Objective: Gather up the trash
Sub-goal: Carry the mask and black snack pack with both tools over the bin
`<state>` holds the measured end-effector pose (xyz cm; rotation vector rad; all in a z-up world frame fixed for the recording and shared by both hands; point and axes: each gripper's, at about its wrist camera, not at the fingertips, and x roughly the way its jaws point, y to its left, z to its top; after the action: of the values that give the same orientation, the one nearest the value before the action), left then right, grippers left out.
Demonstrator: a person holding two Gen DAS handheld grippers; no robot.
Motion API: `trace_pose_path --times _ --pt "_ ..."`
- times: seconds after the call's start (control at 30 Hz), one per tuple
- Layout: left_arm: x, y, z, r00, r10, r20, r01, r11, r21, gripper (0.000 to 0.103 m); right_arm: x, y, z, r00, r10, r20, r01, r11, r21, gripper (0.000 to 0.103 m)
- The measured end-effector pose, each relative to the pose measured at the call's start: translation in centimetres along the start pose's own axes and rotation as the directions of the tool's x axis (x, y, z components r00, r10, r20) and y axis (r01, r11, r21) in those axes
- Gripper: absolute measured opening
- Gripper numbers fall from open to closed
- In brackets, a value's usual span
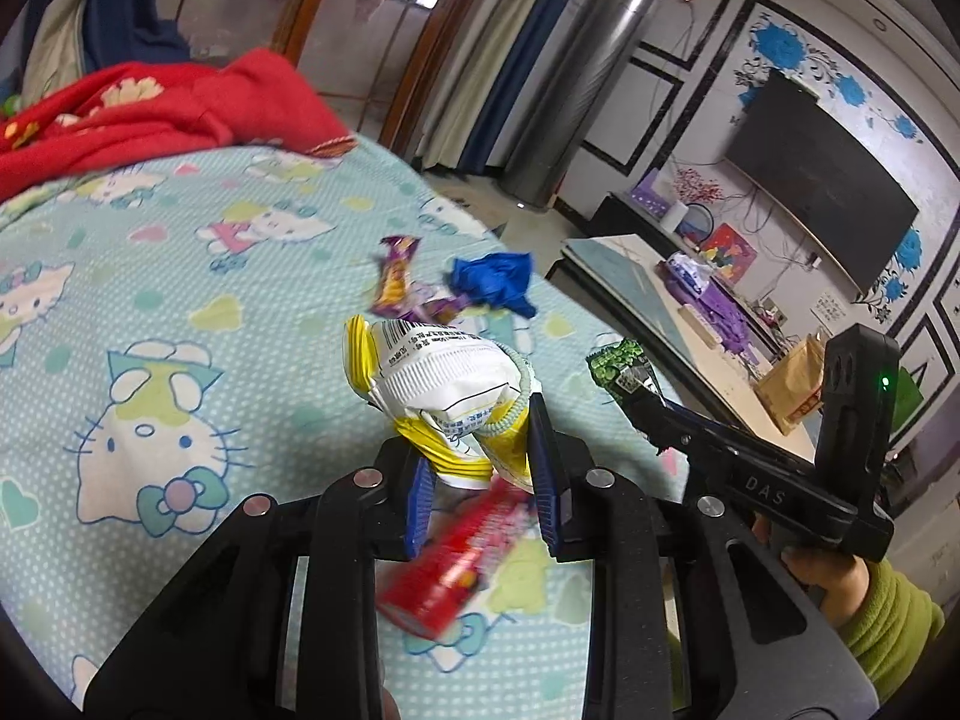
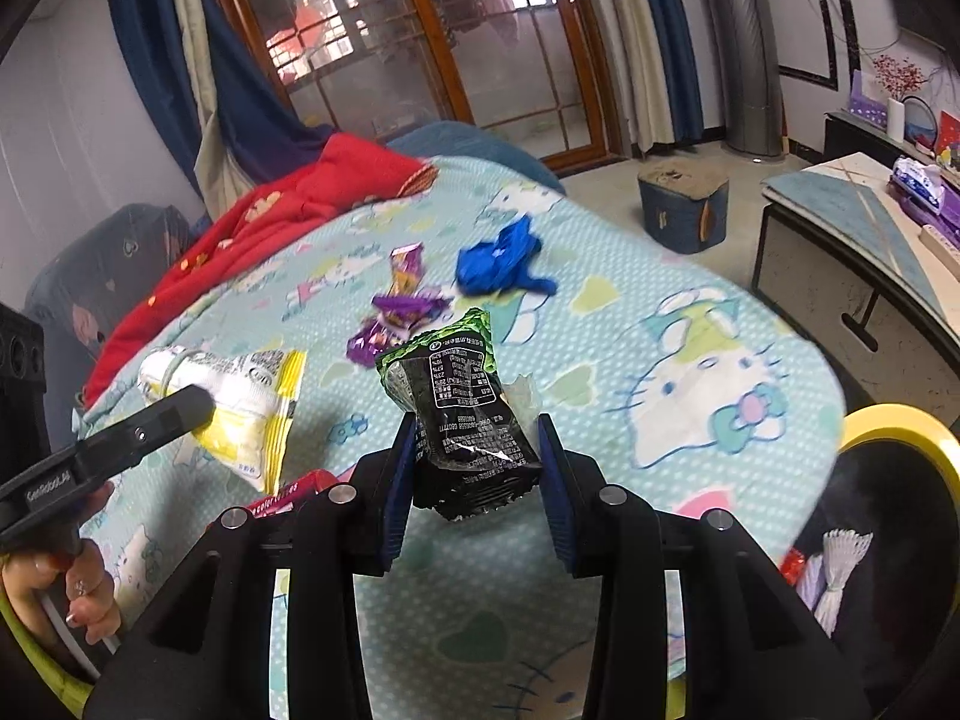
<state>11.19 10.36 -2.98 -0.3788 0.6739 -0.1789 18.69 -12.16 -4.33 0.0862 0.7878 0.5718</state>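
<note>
holding one crinkled white-and-yellow packet in your left gripper and one glossy black-green packet in your right gripper; two purple wrappers, one crumpled blue wrapper, one red packet on the bed.

Soft daylight pours through the glass doors at twelve o'clock; fisheye bends the dark edges, and the red packet blurs.
</note>
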Motion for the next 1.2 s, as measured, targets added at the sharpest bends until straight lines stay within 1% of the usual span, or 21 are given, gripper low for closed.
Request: trace_pose_path --times 0.3,0.6,0.93,1.2 --pt "0.0 -3.7 0.1 0.999 -0.048 0.016 0.047 0.997 0.063 0.021 -2.7 -2.3 0.8 0.998 -0.034 0.049 0.033 0.999 0.019 0.036" --pt "0.6 -7.5 -0.5 0.995 -0.099 0.009 0.096 0.985 0.143 0.021 -5.1 -4.8 1.0 0.995 -0.06 0.082 0.056 0.997 0.057 0.036" --pt "2.1 -10.5 -1.4 0.99 -0.138 -0.022 0.14 0.969 0.204 0.021 -8.6 -8.6 -0.5 0.986 -0.124 0.111 0.111 0.987 0.113 0.036" --pt "3.2 -12.9 -2.0 0.987 -0.155 -0.042 0.16 0.957 0.242 0.021 -10.4 -11.5 -2.0 0.98 -0.163 0.117 0.142 0.975 0.17 0.036"
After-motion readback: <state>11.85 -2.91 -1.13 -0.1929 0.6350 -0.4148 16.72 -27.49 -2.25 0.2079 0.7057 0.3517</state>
